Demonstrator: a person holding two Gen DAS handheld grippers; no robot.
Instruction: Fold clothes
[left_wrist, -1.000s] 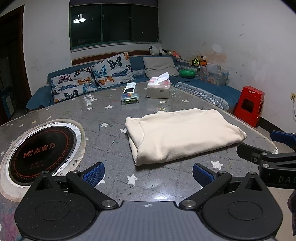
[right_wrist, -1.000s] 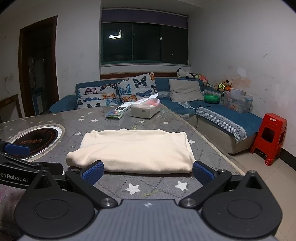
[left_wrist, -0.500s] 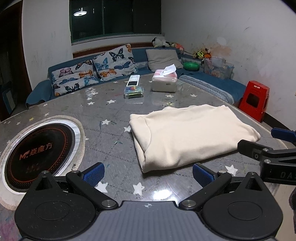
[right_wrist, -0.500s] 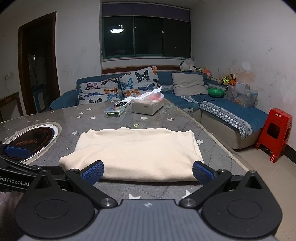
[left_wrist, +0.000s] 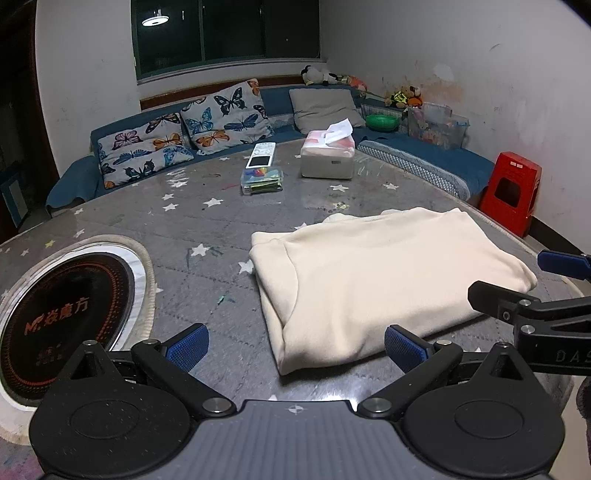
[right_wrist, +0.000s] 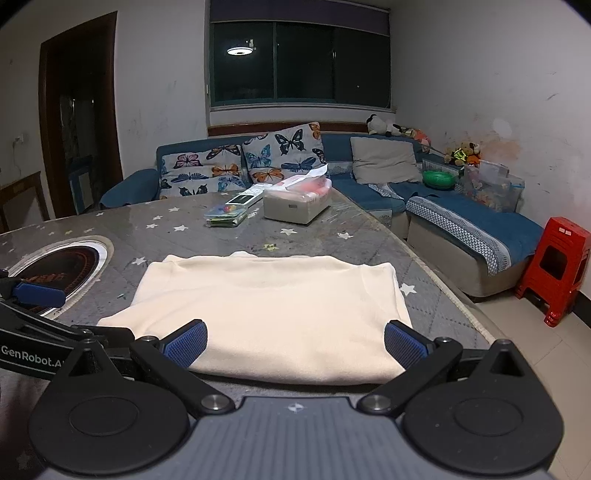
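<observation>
A cream garment, folded into a flat rectangle, lies on the grey star-patterned table. It also shows in the right wrist view. My left gripper is open and empty, just short of the garment's near left corner. My right gripper is open and empty, with the garment's near edge between its blue pads. The right gripper's fingers show at the right edge of the left wrist view.
A round induction hob is set in the table at the left. A tissue box, a remote and a small clear box sit at the far side. A blue sofa and a red stool stand beyond the table's right edge.
Both grippers have moved forward toward the garment, which looms larger in both views. The garment has not moved, and both grippers stay open.
</observation>
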